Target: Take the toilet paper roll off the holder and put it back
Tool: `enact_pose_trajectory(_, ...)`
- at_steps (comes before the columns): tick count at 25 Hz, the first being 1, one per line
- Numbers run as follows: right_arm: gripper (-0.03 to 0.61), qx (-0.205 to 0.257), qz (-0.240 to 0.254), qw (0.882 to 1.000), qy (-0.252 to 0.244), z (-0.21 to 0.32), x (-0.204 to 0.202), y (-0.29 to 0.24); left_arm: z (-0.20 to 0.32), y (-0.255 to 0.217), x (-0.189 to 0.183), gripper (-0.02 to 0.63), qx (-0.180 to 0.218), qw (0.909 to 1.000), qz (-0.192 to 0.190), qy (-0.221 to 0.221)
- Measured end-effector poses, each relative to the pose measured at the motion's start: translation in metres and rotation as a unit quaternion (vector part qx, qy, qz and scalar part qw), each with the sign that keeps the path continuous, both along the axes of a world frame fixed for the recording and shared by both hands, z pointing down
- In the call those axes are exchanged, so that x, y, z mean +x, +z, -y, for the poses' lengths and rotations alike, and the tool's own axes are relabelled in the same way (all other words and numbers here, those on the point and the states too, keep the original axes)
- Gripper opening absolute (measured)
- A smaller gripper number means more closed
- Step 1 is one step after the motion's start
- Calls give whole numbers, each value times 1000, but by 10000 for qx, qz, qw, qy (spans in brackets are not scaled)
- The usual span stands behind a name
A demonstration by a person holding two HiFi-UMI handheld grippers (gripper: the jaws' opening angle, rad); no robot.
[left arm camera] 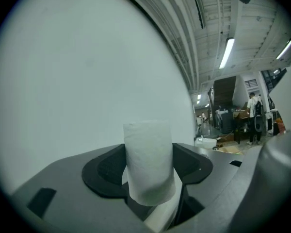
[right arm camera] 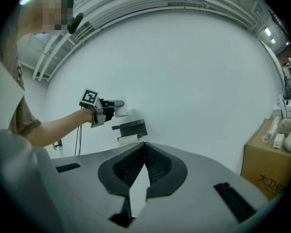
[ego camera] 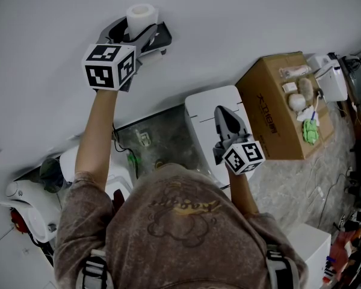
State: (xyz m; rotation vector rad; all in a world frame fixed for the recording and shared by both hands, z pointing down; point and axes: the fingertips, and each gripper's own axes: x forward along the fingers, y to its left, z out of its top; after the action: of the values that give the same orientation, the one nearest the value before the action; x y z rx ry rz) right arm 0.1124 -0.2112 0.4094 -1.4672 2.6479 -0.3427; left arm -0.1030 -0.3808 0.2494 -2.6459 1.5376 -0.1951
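A white toilet paper roll (ego camera: 141, 15) stands upright between the jaws of my left gripper (ego camera: 138, 30), which is shut on it. In the left gripper view the roll (left arm camera: 148, 159) fills the gap, with both dark pads pressed against its sides. It hangs close to the white wall, just above the black wall holder (ego camera: 161, 38). From the right gripper view the holder (right arm camera: 132, 128) shows a white piece beneath its shelf, below the held roll (right arm camera: 120, 107). My right gripper (ego camera: 227, 114) is lower and to the right, shut with nothing between its jaws, tips meeting (right arm camera: 144, 144).
A white cabinet top (ego camera: 204, 110) lies under the right gripper. A cardboard box (ego camera: 271, 110) with small items on top stands to its right. White appliances (ego camera: 30, 203) and cables sit at the lower left. A person (left arm camera: 253, 111) stands far off in the hall.
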Motion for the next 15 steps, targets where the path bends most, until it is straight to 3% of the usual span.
enact_pose_trajectory(15,-3,34,5,9999,168,-6,12,-1,-66,-6,64,302,-82,9899,-686,1240)
